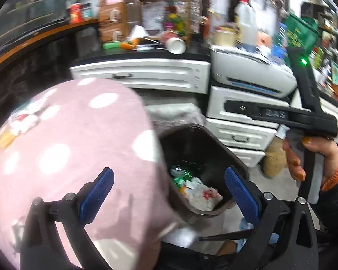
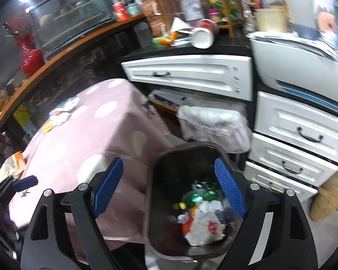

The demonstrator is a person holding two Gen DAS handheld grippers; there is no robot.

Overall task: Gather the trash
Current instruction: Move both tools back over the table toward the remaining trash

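A dark trash bin stands on the floor beside a table with a pink polka-dot cloth. It holds crumpled white paper and a green wrapper. It also shows in the left wrist view. My right gripper is open and empty above the bin. My left gripper is open and empty over the table edge and the bin. Crumpled trash and a brown paper scrap lie on the table. The right gripper's body shows in the left wrist view, held by a hand.
White drawer units and a printer stand to the right. A black counter behind carries a tipped white cup and clutter. A bag-lined bin sits behind the trash bin. A curved wooden shelf runs at left.
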